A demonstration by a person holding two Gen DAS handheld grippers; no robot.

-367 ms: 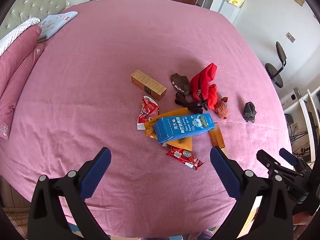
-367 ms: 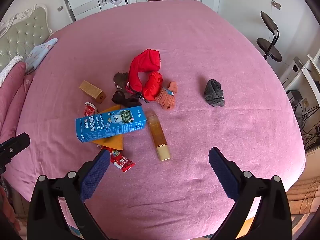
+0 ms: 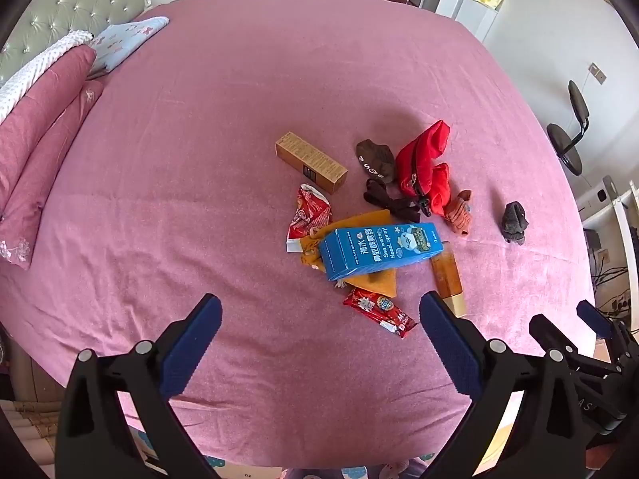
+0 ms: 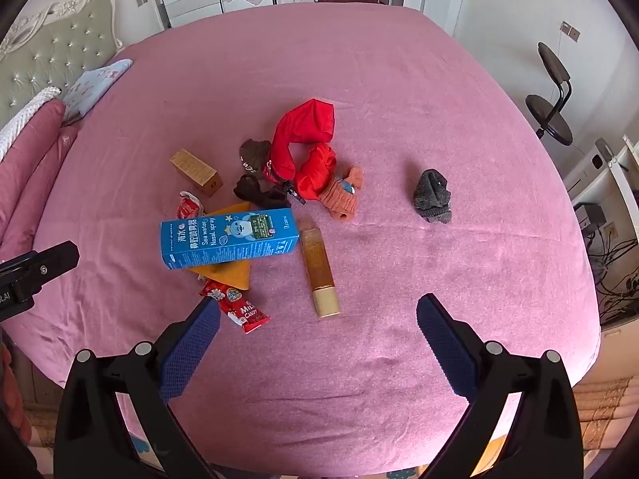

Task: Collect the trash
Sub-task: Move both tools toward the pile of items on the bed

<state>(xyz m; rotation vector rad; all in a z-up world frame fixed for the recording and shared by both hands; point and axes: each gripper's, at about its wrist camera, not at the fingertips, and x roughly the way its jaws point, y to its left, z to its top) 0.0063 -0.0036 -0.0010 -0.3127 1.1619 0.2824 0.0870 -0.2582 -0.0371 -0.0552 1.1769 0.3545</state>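
Observation:
On the pink bed [image 3: 199,159] lies a heap of litter and clothes. A blue nasal-spray box [image 3: 381,249] [image 4: 229,239] rests on an orange cloth [image 3: 371,279]. Around it lie a brown carton [image 3: 311,161] [image 4: 195,171], a torn red wrapper [image 3: 309,215], a red candy wrapper [image 3: 379,311] [image 4: 235,307] and an amber box with a cream end [image 3: 449,279] [image 4: 319,273]. My left gripper [image 3: 319,315] hangs open above the bed's near edge, short of the heap. My right gripper [image 4: 317,319] is open too, just short of the amber box.
A red pouch [image 4: 305,147], dark brown socks [image 4: 255,171], an orange sock [image 4: 343,195] and a grey sock [image 4: 433,195] lie beyond the litter. Pink pillows [image 3: 44,139] and a padded headboard [image 3: 68,20] stand at the left. A black chair [image 4: 551,99] stands right of the bed.
Both grippers have moved slightly forward toward the heap; the items sit a little lower and nearer in both views. Nothing was grasped.

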